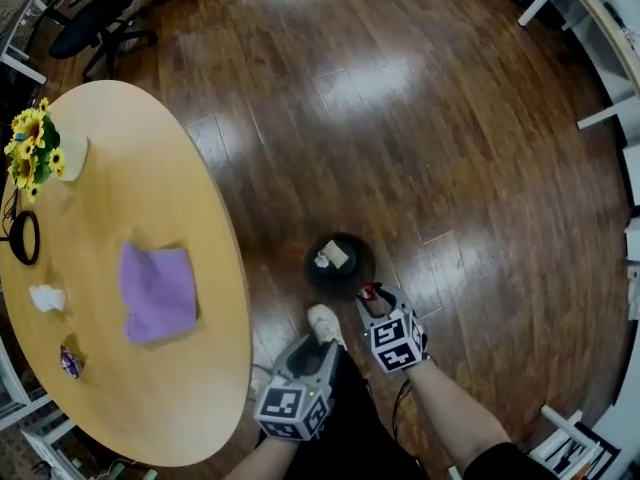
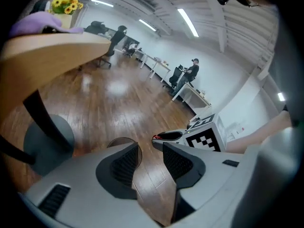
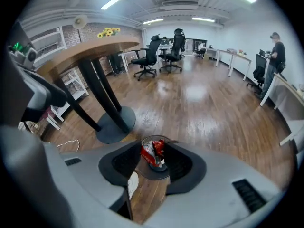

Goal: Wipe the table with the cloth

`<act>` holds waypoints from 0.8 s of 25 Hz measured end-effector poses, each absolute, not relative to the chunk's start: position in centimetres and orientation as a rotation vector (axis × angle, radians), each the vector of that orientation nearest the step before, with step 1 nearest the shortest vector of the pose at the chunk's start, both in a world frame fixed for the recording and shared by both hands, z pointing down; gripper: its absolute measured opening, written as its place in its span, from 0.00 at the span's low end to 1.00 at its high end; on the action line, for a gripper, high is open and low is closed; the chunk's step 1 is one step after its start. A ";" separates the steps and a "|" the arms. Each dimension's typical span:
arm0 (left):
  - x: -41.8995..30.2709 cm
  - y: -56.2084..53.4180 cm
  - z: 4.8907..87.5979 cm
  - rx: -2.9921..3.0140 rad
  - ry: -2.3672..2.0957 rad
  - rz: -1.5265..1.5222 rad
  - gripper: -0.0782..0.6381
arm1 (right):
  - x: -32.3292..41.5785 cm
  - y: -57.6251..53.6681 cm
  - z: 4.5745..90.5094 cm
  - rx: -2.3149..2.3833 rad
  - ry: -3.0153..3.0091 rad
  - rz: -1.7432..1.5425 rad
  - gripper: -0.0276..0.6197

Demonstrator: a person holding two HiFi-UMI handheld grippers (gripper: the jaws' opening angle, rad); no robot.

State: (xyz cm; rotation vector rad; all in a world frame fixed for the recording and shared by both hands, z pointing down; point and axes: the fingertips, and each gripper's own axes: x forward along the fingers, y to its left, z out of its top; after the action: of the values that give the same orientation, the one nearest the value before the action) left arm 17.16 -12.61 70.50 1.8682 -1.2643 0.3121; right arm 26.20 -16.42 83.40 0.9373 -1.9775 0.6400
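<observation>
Cloth (image 1: 158, 291) lies on table (image 1: 130, 168); bin (image 1: 340, 265) stands on floor (image 1: 400, 118) right of it.

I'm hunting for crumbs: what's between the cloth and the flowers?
Nothing, just bare table between the cloth and the flowers, seen in the head view.

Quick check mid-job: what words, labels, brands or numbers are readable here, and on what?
No text is readable anywhere.
On the red wrapper in the right gripper: print too blurred.
On the marker cube: black-and-white squares only.
On the small packet on the table: too small.
</observation>
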 end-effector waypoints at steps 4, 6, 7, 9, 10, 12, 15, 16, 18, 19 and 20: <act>17.3 -11.3 72.1 1.817 -1.248 0.318 0.32 | 25.7 -15.8 86.9 0.903 -1.947 0.674 0.29; 17.2 -10.9 73.0 1.814 -1.237 0.336 0.32 | 25.3 -16.3 87.6 0.893 -1.950 0.675 0.30; 17.2 -10.8 73.3 1.814 -1.230 0.349 0.32 | 25.0 -16.3 87.8 0.888 -1.952 0.682 0.32; 16.9 -10.5 73.8 1.810 -1.217 0.369 0.32 | 24.6 -16.0 88.1 0.875 -1.947 0.701 0.34; 16.9 -10.4 73.8 1.808 -1.212 0.374 0.32 | 24.6 -15.9 88.2 0.868 -1.943 0.708 0.34; 16.8 -10.6 73.5 1.809 -1.200 0.376 0.32 | 24.6 -15.8 88.1 0.860 -1.935 0.718 0.36; 16.8 -11.4 72.4 1.834 -1.187 0.363 0.32 | 24.7 -15.9 87.8 0.871 -1.927 0.731 0.36; 16.7 -11.7 72.1 1.843 -1.188 0.356 0.32 | 24.7 -15.9 87.6 0.877 -1.926 0.736 0.36; 16.5 -12.3 71.6 1.852 -1.197 0.337 0.32 | 24.8 -15.9 87.1 0.891 -1.926 0.739 0.36; 16.4 -12.5 71.3 1.852 -1.200 0.327 0.32 | 24.9 -15.9 86.8 0.899 -1.928 0.737 0.36; 16.4 -12.6 71.1 1.850 -1.201 0.318 0.32 | 24.9 -16.0 86.4 0.908 -1.931 0.736 0.36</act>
State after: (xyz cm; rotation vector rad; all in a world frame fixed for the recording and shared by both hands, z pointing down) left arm 16.35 -12.59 71.10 1.8504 -1.2012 0.3177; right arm 24.93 -15.97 86.42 0.9084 -1.9311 0.7357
